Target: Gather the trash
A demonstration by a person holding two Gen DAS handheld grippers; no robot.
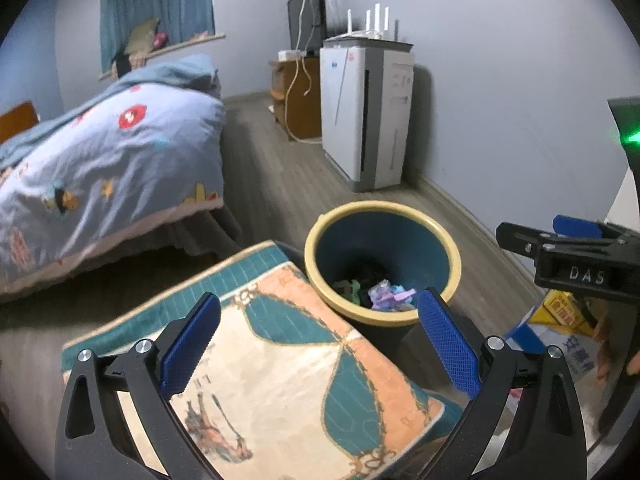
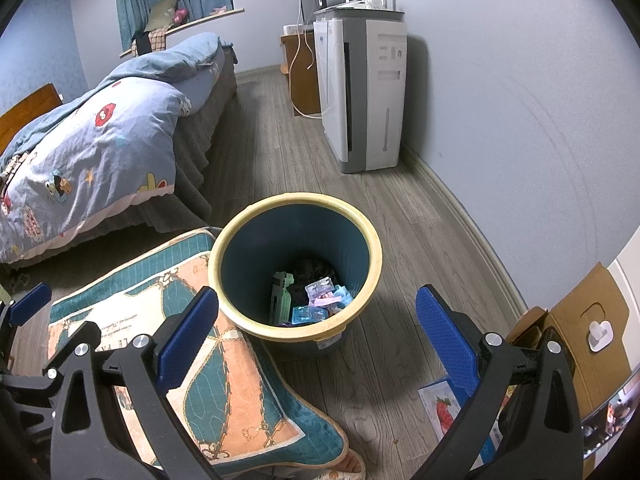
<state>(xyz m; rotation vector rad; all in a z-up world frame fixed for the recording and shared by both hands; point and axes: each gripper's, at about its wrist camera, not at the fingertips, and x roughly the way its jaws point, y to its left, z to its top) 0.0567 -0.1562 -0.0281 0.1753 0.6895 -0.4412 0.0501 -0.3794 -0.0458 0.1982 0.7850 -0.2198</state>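
Both the left gripper [image 1: 318, 340] and right gripper [image 2: 316, 334] are hovering with jaws apart, holding nothing. The trash bin [image 2: 362, 226] is sitting mid-frame, wrappers inside. A strawberry-printed packet [image 2: 438, 404], possibly trash, is lying lower right; the patterned cushion [image 2: 192, 384] is crowding the bin, risking a snag.

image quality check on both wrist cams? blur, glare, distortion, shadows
Left wrist view: slight motion blur over the bed and cushion, a green lens flare at the right edge, a heavy fisheye vignette. Right wrist view: sharper; the bin and the trash inside read clearly, the bin casts a soft shadow to its right, and the wall line bows. Dim, even indoor light in both.
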